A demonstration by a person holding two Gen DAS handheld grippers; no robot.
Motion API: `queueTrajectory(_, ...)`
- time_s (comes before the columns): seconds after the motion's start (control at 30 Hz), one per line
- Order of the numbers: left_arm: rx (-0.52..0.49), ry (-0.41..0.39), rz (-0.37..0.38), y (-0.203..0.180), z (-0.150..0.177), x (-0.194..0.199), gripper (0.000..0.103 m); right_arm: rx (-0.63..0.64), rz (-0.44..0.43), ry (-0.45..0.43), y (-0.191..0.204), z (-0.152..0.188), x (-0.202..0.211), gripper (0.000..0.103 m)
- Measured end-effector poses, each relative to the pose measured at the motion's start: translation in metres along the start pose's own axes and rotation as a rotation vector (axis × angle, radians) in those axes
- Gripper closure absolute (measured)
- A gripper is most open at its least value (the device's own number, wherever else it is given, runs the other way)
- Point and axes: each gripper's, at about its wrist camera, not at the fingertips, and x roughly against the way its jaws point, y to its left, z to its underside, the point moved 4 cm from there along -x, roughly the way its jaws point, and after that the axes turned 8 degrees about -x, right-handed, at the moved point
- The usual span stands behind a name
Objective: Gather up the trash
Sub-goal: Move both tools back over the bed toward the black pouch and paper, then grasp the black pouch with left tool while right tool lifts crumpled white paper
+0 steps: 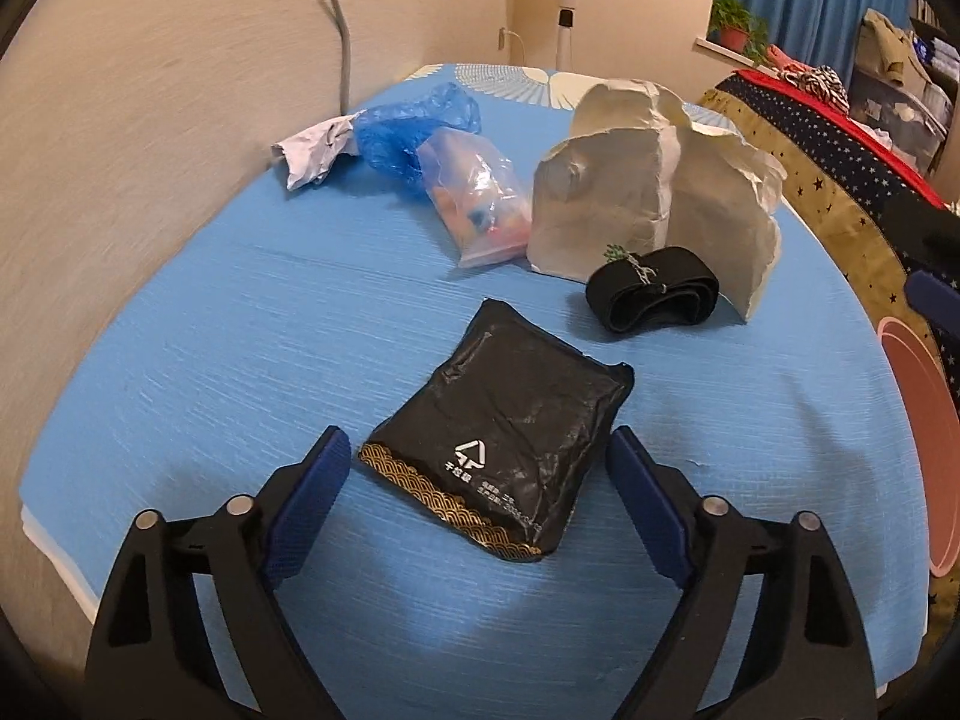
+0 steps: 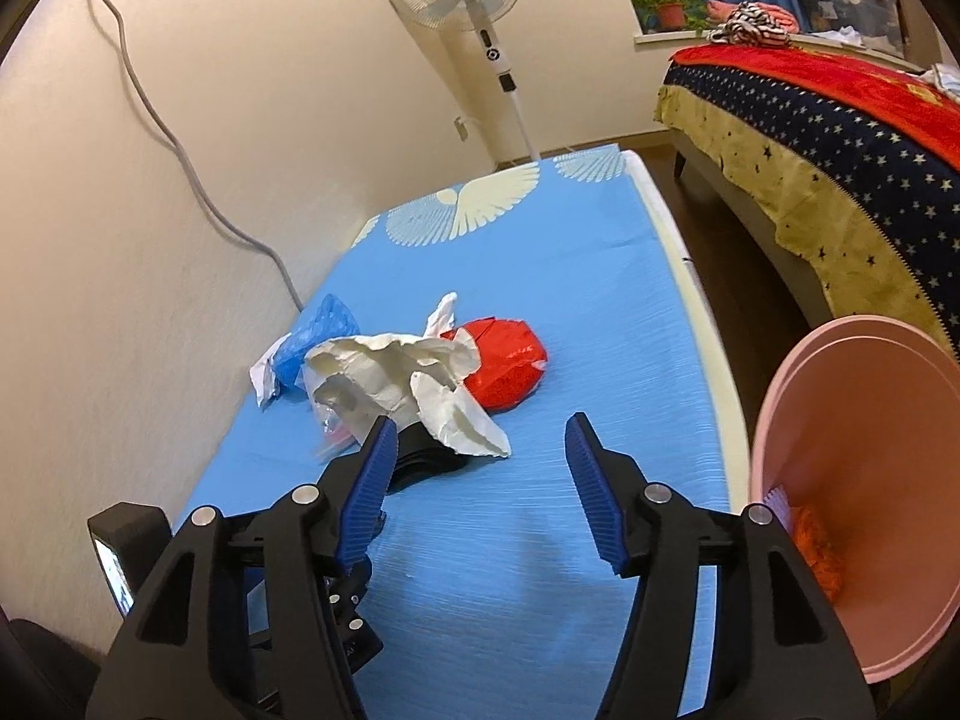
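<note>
Blue cloth [image 1: 252, 324] covers a low table strewn with trash. Left gripper [image 1: 477, 468] hovers with fingers spread wide on either side of a black foil packet [image 1: 498, 444], not touching it. Beyond lie a clear plastic bag [image 1: 474, 198], a white paper bag [image 1: 648, 192] and a black band [image 1: 654, 294]. Right gripper [image 2: 480, 456] is spread wide over bare cloth, holding nothing, beside a pink bin [image 2: 888, 420].

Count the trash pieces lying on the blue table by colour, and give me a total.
Black: 2, the black pouch and black strap
Blue: 1, blue bag
White: 2, white paper bag, crumpled paper
Clear: 1, clear bag
Red: 1, red wrapper
Total: 7
</note>
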Motion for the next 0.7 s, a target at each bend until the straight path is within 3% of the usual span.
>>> queueTrajectory(0.23, 0.085, -0.014, -0.004, 0.017, 0.0, 0.005, 0.048, 0.024, -0.011, 0.05, 0.009, 0.003, -0.025, 0.039)
queueTrajectory(0.5, 0.139, -0.035, 0.003, 0.026, -0.004, 0.005, 0.053, 0.039, 0.013, 0.093, 0.014, 0.004, -0.056, 0.039)
queueTrajectory(0.57, 0.143, -0.043, -0.004, 0.028, -0.007, 0.005, 0.053, 0.053, 0.024, 0.1, 0.016, 0.004, -0.063, 0.044)
queueTrajectory(0.7, 0.149, -0.043, -0.015, 0.029, -0.008, 0.007, 0.054, 0.056, 0.043, 0.111, 0.018, 0.003, -0.076, 0.065)
